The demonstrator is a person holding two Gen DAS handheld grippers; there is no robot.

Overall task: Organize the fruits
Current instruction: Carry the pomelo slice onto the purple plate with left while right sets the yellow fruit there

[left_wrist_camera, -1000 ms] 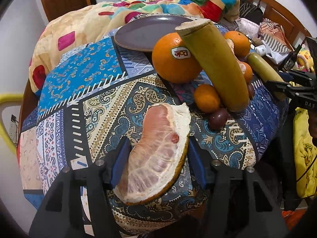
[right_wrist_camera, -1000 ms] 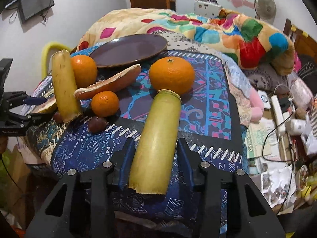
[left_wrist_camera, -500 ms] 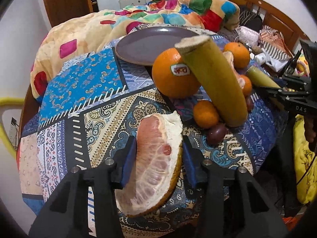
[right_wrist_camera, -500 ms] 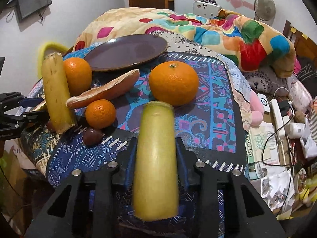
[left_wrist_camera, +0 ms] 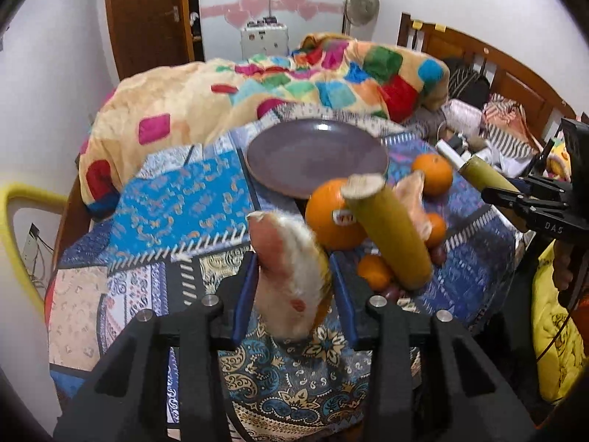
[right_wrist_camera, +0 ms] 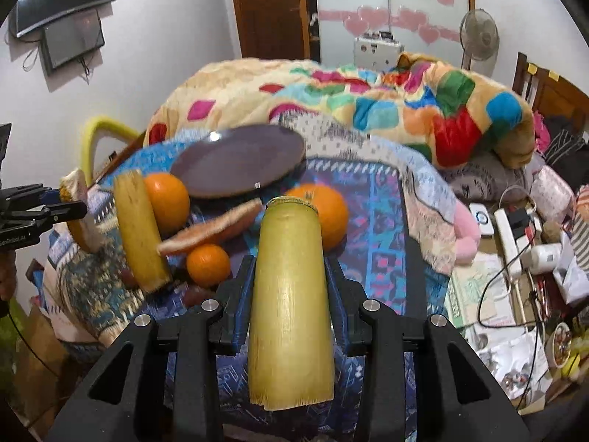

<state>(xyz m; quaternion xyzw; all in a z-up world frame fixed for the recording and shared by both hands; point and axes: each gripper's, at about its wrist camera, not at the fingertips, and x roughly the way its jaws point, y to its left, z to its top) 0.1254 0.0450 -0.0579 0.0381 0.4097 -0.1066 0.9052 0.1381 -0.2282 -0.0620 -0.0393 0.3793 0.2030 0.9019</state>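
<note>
My left gripper (left_wrist_camera: 292,287) is shut on a pomelo wedge (left_wrist_camera: 291,276) and holds it above the patterned table; it also shows in the right wrist view (right_wrist_camera: 77,217). My right gripper (right_wrist_camera: 289,287) is shut on a yellow sugarcane piece (right_wrist_camera: 291,302), lifted off the table. A dark purple plate (left_wrist_camera: 316,156) sits at the far side. A second sugarcane piece (left_wrist_camera: 390,235) leans on a big orange (left_wrist_camera: 327,221). A second pomelo wedge (right_wrist_camera: 213,230), another big orange (right_wrist_camera: 327,213) and two small oranges (right_wrist_camera: 208,265) lie close by.
A colourful quilt (left_wrist_camera: 294,84) is heaped behind the table. A yellow chair back (left_wrist_camera: 14,228) stands at the left. Small dark fruits (left_wrist_camera: 438,254) lie by the sugarcane. Clutter with a power strip (right_wrist_camera: 510,235) lies right of the table.
Both grippers have closed on their fruit and lifted it off the table. The pomelo wedge now stands tilted up in the left gripper; the sugarcane is raised in the right.
</note>
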